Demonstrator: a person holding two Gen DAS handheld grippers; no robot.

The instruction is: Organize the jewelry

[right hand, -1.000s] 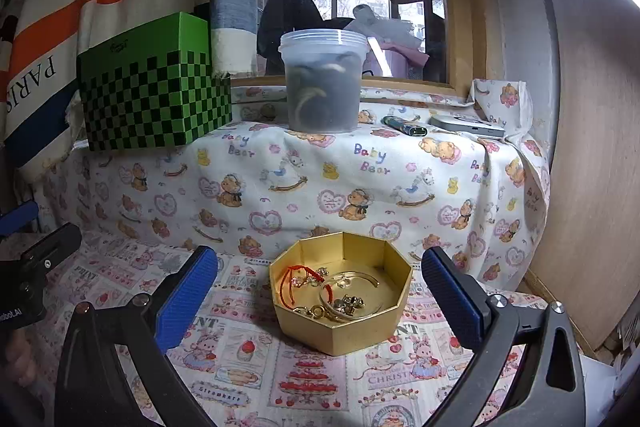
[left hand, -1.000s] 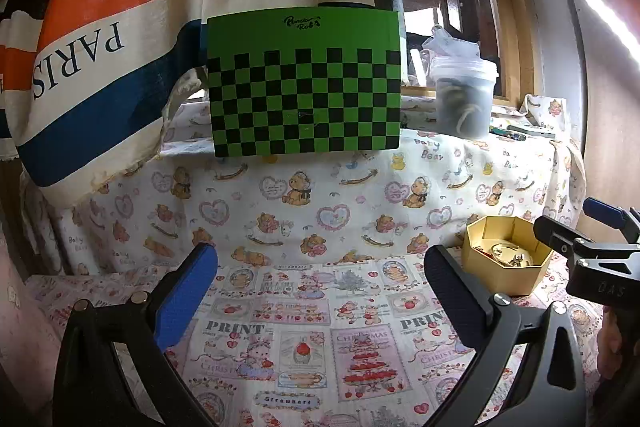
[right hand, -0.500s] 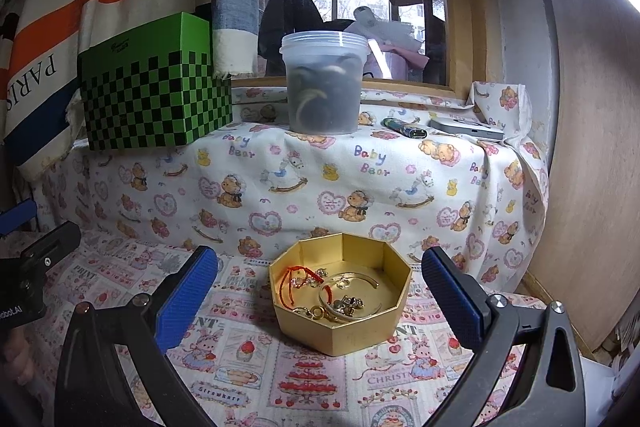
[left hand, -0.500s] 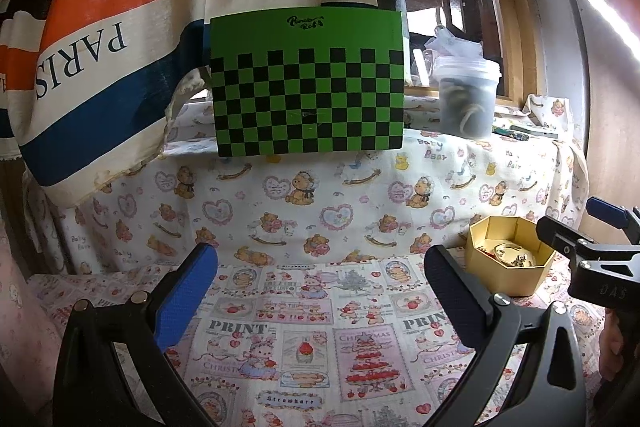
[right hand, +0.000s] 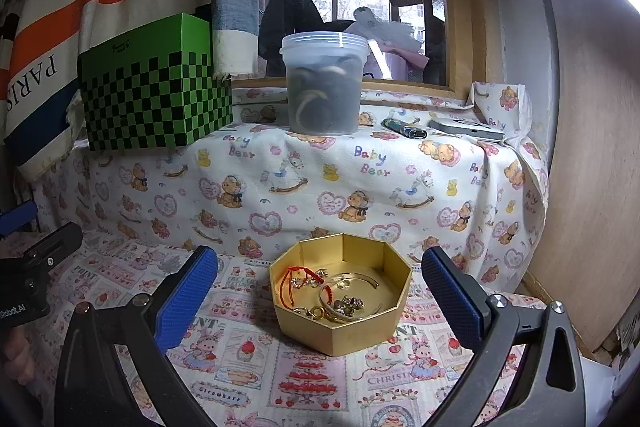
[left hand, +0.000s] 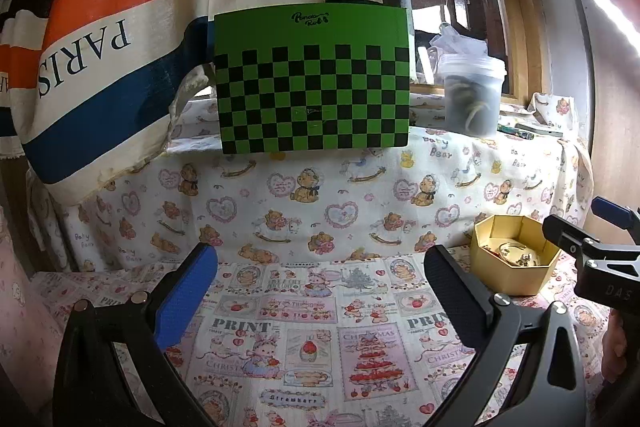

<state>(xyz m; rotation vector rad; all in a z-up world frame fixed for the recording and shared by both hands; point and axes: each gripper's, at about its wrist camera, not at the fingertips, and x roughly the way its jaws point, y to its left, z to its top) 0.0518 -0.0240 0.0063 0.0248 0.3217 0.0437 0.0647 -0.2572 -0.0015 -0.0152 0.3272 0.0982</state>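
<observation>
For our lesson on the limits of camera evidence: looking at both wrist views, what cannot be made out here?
- Tangled pieces in the gold box, right wrist view: they overlap, so no count is possible.
- Contents of the plastic tub, both views: the cloudy wall blurs them.
- Inside of the green checkered box, both views: it is closed.
- Right tool, left wrist view: cut off by the right edge.
- Left tool, right wrist view: cut off by the left edge.

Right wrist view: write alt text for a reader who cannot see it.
An open gold octagonal box of tangled jewelry sits on a printed cloth, framed by the open right gripper. Behind, a raised ledge holds a green checkered box and a lidded plastic tub.
</observation>
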